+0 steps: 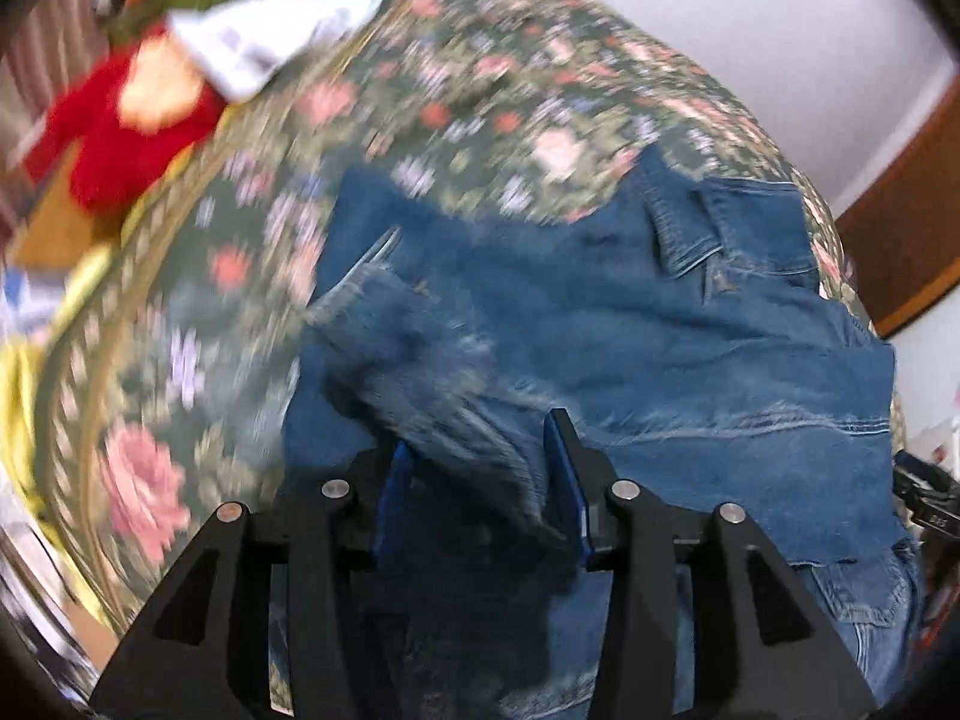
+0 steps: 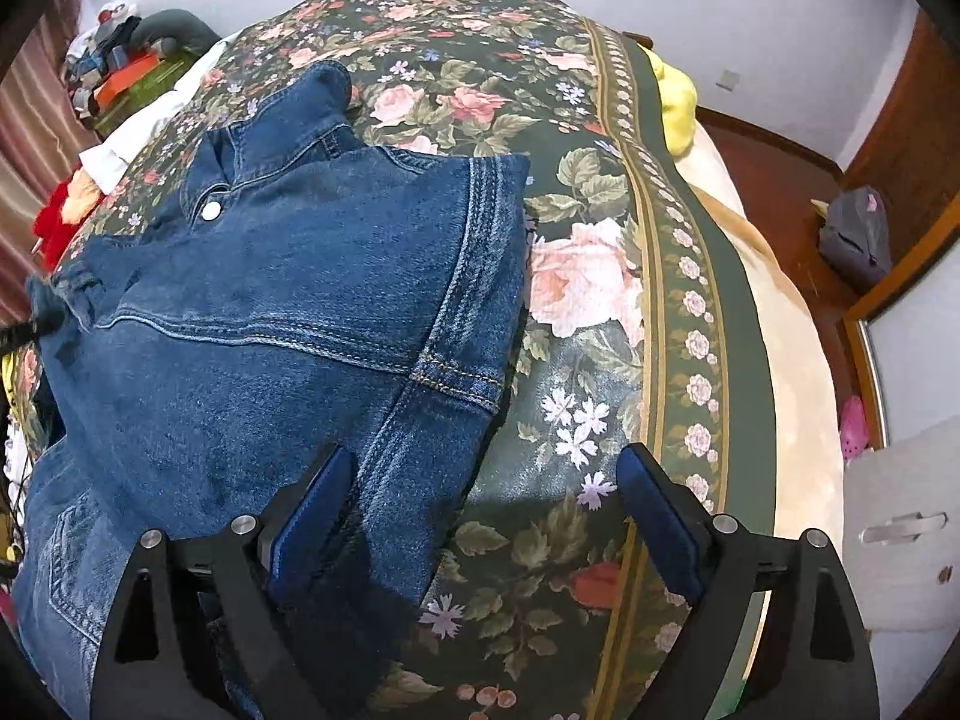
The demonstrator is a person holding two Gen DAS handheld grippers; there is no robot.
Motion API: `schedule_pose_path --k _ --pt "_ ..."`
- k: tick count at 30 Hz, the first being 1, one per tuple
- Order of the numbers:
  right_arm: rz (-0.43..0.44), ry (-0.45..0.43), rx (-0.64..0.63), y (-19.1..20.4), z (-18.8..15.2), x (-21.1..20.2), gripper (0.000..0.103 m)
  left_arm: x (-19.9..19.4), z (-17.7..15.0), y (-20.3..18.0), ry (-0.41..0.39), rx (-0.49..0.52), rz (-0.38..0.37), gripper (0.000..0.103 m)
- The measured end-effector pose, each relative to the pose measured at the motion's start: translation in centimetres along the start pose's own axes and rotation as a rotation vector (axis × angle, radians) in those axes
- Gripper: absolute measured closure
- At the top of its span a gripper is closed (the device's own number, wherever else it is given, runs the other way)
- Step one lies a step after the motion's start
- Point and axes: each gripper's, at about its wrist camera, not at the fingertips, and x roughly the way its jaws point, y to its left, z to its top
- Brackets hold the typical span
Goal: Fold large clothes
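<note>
A blue denim jacket (image 2: 288, 276) lies partly folded on a bed covered by a dark green floral bedspread (image 2: 600, 192). In the right wrist view its collar and a metal snap button (image 2: 210, 211) sit toward 11 o'clock, and a folded sleeve with a stitched cuff reaches toward 1 o'clock. The right gripper (image 2: 480, 510) hovers at the jacket's near edge at 6 o'clock; its jaws are wide apart, the left pad over denim, the right pad over bare bedspread.

In the left wrist view, which is motion-blurred, the left gripper (image 1: 480, 480) has a fold of the denim jacket (image 1: 630, 330) bunched between its blue pads, the jaws clamped on the cloth. A red plush toy (image 1: 120, 132) lies at 10 o'clock beside a white cloth (image 1: 270, 30) at 11 o'clock.
</note>
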Motion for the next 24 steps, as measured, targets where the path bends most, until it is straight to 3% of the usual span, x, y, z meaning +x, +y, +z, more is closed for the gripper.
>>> schedule_pose_path --k 4,6,9,11,16,18,21,24 --pt "0.003 0.023 0.030 0.0 0.3 -0.2 0.014 0.1 -0.8 2.6 0.034 -0.072 -0.106 0.059" --pt "0.016 0.029 0.042 0.0 0.6 -0.6 0.013 -0.4 -0.9 2.9 0.025 -0.073 -0.119 0.058" --pt "0.047 0.016 0.057 0.4 1.1 -1.7 0.013 -1.6 -0.6 2.7 -0.008 -0.016 -0.072 0.051" --pt "0.076 -0.003 0.055 1.0 1.6 -2.7 0.013 -2.4 -0.4 2.1 -0.022 0.053 0.001 0.044" --pt "0.093 -0.068 0.046 2.2 3.3 -4.2 0.013 -4.7 0.3 2.0 -0.082 0.146 0.071 0.040" --pt "0.093 -0.072 0.065 2.2 4.0 -4.1 0.013 -5.6 1.0 2.5 -0.114 0.148 0.077 0.030" --pt "0.110 -0.062 0.107 1.8 5.0 -3.1 0.013 -5.9 2.5 3.5 -0.131 0.125 0.081 0.029" --pt "0.097 -0.028 0.151 0.7 5.7 -1.2 0.013 -4.7 4.0 4.2 -0.094 0.096 0.039 0.029"
